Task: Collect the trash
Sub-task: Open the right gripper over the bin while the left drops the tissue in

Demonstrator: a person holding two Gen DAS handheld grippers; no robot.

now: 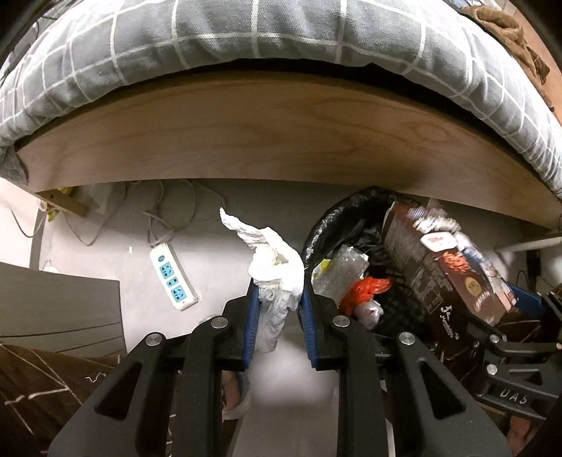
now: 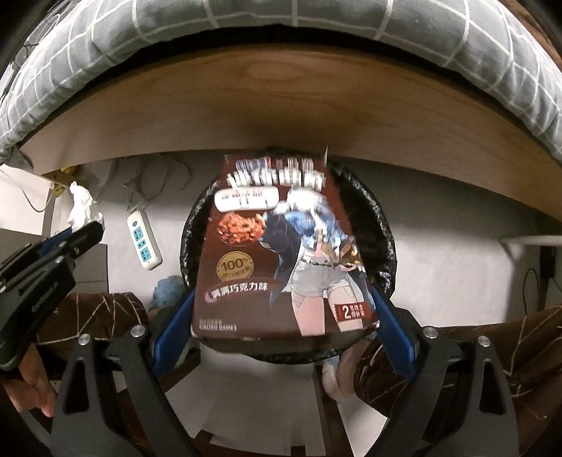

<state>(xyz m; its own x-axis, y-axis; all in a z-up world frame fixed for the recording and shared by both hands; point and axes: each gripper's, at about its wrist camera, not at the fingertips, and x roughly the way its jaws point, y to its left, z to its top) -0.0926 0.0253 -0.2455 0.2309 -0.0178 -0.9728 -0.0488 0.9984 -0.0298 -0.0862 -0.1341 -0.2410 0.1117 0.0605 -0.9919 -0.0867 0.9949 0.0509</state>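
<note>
Two grippers hang by the black-lined bin [image 2: 383, 225]: the right gripper [image 2: 281, 316] clamps a brown snack box [image 2: 281, 253] directly above it, while the left gripper [image 1: 279, 306] pinches crumpled tissue [image 1: 275, 267] just beside its rim, where release would likely miss.

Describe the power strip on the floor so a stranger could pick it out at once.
Start at the wooden bed frame under the grey checked bedding. On the grey floor below it, left of the black-lined trash bin, lies the power strip. It is the only flat white bar there, with three blue sockets and a cord trailing from it.
</note>
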